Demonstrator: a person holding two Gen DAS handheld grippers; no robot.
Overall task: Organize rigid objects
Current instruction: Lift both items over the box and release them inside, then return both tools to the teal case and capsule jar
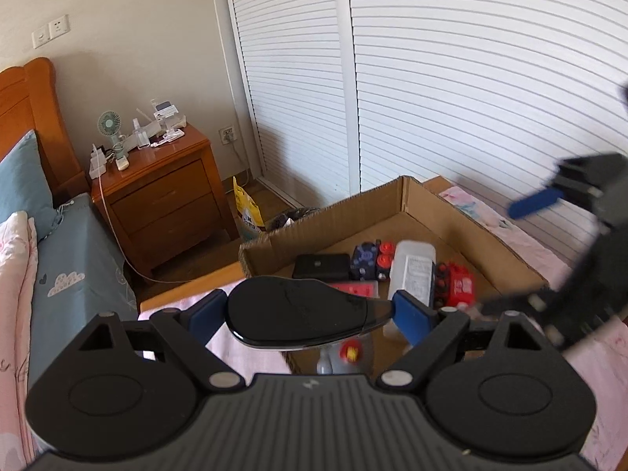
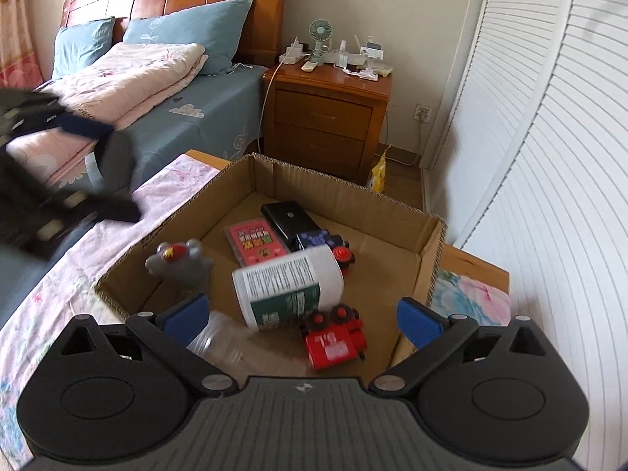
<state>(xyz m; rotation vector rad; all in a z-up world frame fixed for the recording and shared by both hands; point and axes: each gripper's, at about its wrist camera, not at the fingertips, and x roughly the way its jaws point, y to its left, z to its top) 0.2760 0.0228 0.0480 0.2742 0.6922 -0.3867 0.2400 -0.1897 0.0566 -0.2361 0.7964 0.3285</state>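
White louvred wardrobe doors (image 1: pixel 451 78) close off one side of this bedroom, with a wooden nightstand (image 2: pixel 325 114) beside the bed. On a table under a pink floral cloth (image 2: pixel 78 263) stands an open cardboard box (image 2: pixel 314 184). Over its near edge the left gripper (image 1: pixel 310 312) has its blue pads closed against the two ends of a glossy black oval object (image 1: pixel 298 314), held crosswise. The right gripper (image 2: pixel 302 314) hangs above the box's near corner with jaws spread wide and nothing gripped. Below it a white bottle with a green label (image 2: pixel 286 286) lies on its side, next to a red toy vehicle (image 2: pixel 333 343). Toward the far wall lie a black power bank (image 2: pixel 284 218), a pink card (image 2: pixel 257 241) and a blue toy (image 2: pixel 320 239).
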